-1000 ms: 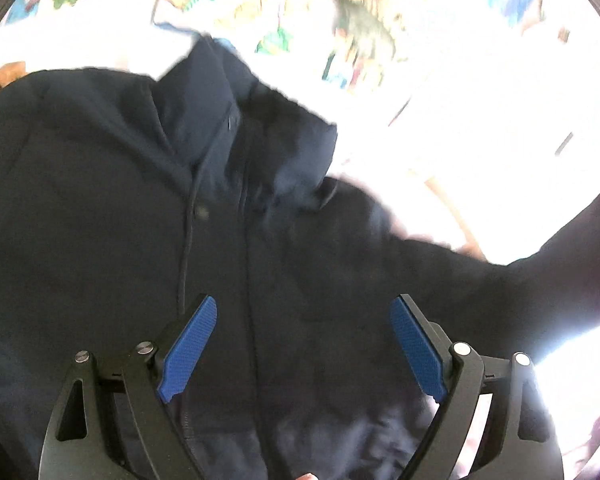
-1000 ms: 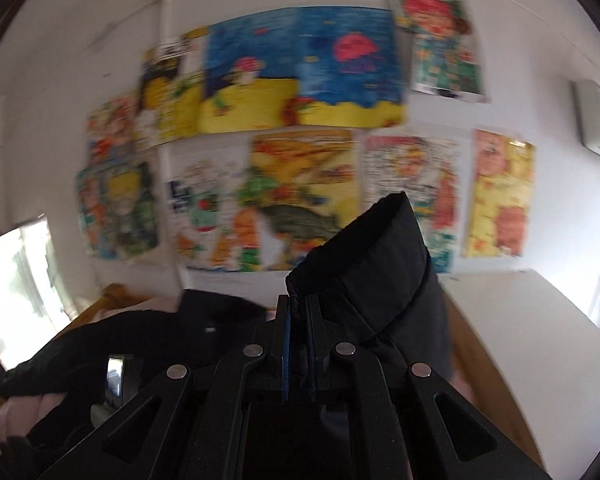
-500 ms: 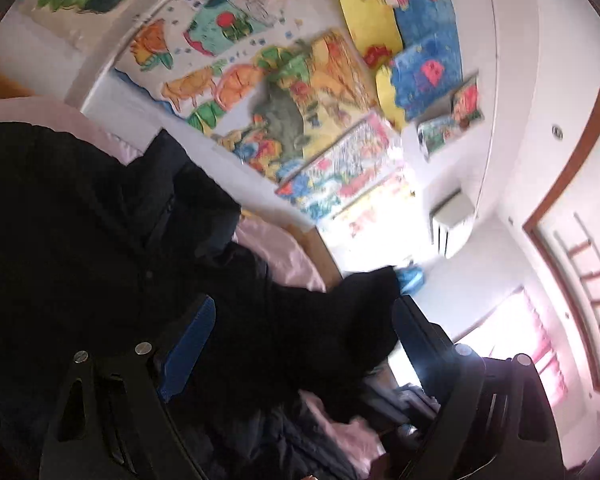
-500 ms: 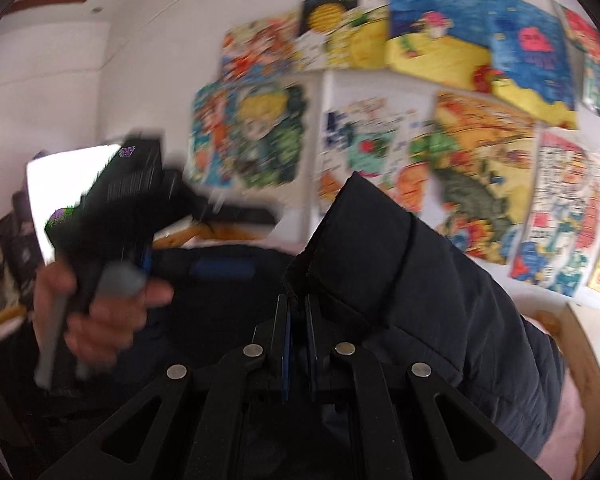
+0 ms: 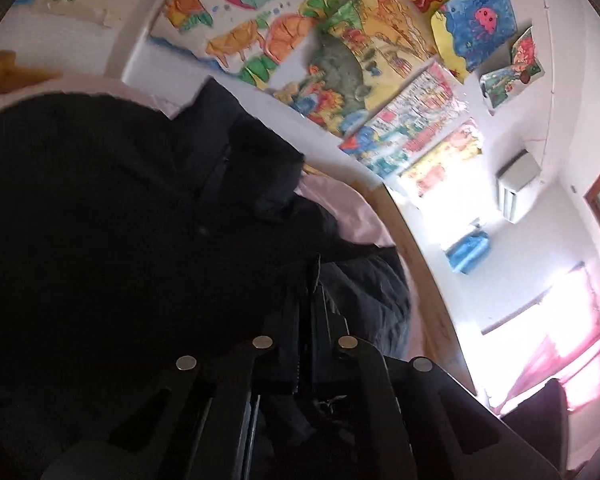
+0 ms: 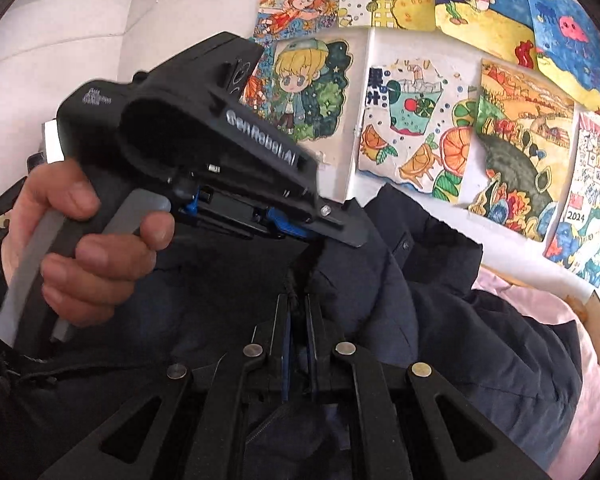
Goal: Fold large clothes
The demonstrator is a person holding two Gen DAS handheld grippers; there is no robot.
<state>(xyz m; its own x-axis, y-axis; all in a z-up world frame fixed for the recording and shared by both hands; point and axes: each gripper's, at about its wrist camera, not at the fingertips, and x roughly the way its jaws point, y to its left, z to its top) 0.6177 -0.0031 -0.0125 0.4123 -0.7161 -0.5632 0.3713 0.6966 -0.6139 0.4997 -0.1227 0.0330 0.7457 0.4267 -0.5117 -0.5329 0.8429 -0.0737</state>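
Note:
A large dark navy padded jacket (image 5: 100, 240) lies on a pink bed sheet (image 5: 352, 216) and fills the lower left of the left wrist view. My left gripper (image 5: 314, 280) is shut on a fold of the jacket. In the right wrist view the jacket (image 6: 440, 320) spreads below, collar toward the wall. My right gripper (image 6: 298, 304) is shut on the jacket fabric near its front opening. The left gripper (image 6: 332, 228), held by a hand (image 6: 80, 240), shows just above it, its tips at the same stretch of fabric.
A white wall with several children's drawings (image 6: 512, 128) stands behind the bed. A wooden bed edge (image 5: 428, 280) runs along the right. An air conditioner (image 5: 516, 184) and a bright window with pink curtains (image 5: 548, 344) are at the right.
My left gripper was open above the jacket; it has tilted up toward the wall and shut on the fabric. My right gripper has stayed shut on the jacket and swung left, close to the left gripper.

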